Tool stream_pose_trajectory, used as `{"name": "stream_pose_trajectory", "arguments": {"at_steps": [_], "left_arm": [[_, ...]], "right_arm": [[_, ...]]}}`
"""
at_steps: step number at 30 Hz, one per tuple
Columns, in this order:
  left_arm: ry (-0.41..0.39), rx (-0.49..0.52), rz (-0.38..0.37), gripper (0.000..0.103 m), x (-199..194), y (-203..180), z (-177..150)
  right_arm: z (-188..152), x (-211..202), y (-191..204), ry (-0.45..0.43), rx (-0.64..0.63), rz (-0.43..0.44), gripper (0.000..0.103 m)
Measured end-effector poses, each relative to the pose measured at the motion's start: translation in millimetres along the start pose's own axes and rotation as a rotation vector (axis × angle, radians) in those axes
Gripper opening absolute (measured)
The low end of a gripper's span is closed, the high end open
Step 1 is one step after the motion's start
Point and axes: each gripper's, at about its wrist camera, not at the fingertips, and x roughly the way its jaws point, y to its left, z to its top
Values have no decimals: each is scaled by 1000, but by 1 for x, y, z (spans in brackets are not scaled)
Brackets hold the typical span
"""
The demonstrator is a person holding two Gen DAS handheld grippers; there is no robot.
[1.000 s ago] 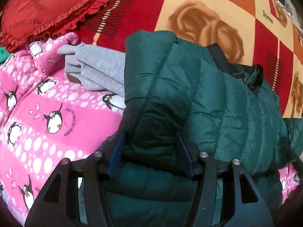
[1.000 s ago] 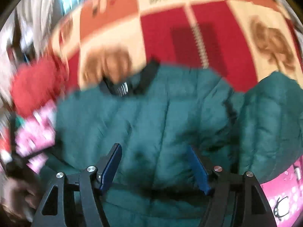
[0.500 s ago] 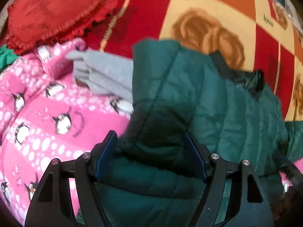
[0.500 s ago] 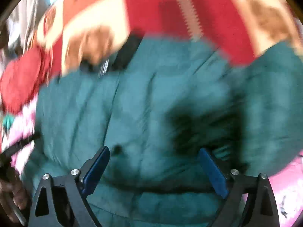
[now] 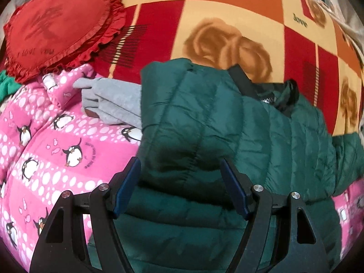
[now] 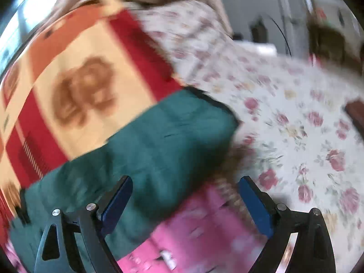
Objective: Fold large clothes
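A dark green quilted puffer jacket lies on the bed with one sleeve folded across its body and its black collar toward the far side. My left gripper is open, its blue pads either side of the folded sleeve, just above the fabric. In the blurred right wrist view the other green sleeve stretches out over the blanket toward the flowered sheet. My right gripper is open and empty above that sleeve's near edge.
A pink penguin-print garment and a grey garment lie left of the jacket. A red heart cushion sits at the far left. The red-and-orange rose blanket covers the bed; a flowered sheet lies to the right.
My left gripper opened wider and drew back a little from the folded sleeve. My right gripper swung right, from over the jacket body to the outstretched sleeve.
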Motion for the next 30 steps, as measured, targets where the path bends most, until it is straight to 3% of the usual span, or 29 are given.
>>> {"name": "stream_pose_trajectory", "arguments": {"at_steps": [5,7,9,11,13,15,19,22,24,26,30], "left_arm": [[-12,34,11,73,1,-8,-3],[-10,34,10,73,2,-8,-2],[-6,31,13,73,5,-8,-2],[6,28,22,73,8,-8,-2],[10,16,22,73,9,-6,-2],[2,10,26,73,6,-3,-2],[-8,4,31,73,2,1,-1],[16,6,32,73,3,3,-3],[36,0,30,73,4,5,-5],[44,-15,33,73,4,8,-6],[42,-45,19,73,-3,17,-5]], "right_arm": [[16,21,3,-21,26,201,91],[21,33,11,-7,6,222,91],[25,37,9,-24,30,225,78],[20,31,-4,-53,108,201,37],[14,14,-9,-99,112,161,24],[11,-7,4,-133,40,122,18],[6,-59,24,-220,-25,50,16],[-5,-109,40,-301,-33,-51,16],[-20,-135,60,-343,-63,-69,15],[-39,-152,89,-362,-110,-42,15],[-91,-153,159,-316,-207,117,15]]}}
